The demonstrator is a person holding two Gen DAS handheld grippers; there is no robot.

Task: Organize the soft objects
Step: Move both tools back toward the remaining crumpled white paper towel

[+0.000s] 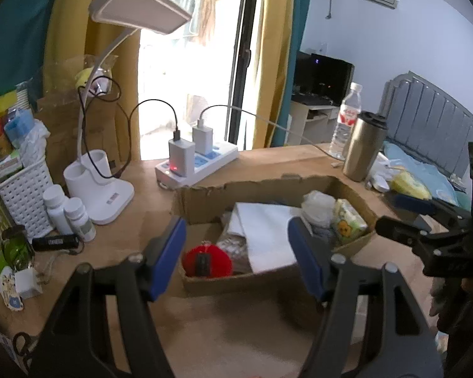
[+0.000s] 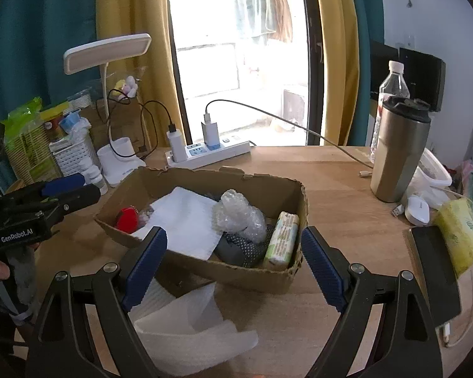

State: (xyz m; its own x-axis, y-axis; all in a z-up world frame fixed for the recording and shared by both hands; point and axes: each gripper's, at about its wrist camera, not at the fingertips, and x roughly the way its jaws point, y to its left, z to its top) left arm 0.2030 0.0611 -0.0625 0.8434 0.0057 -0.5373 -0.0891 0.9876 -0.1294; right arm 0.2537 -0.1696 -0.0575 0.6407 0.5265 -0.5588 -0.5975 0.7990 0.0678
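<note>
A shallow cardboard box (image 2: pixel 205 220) is set in the middle of the wooden desk (image 2: pixel 331 189), apparently as the collecting place for the soft things, and most of them are already gathered inside it: a white foam sheet (image 2: pixel 186 217), a wad of bubble wrap (image 2: pixel 236 214), a red round piece (image 2: pixel 127 219), a dark dotted cloth (image 2: pixel 252 249) and a green tissue pack (image 2: pixel 282 239) laid along the right wall. One crumpled white foam sheet (image 2: pixel 192 324) is left outside, on the desk just in front of the box, under the right gripper (image 2: pixel 233 261); it is judged to be the next thing to be put away. The right gripper is held with its jaws spread wide and nothing between them. The left gripper (image 1: pixel 236 252) is likewise parted and empty, aimed down at the box. A yellow tissue pack (image 2: pixel 460 233) lies at the desk's right edge, beside a steel tumbler (image 2: pixel 397 154). "GenRobot.AI" can be read on the left gripper's body in the right view; the print on the packs is too small to be read.
</note>
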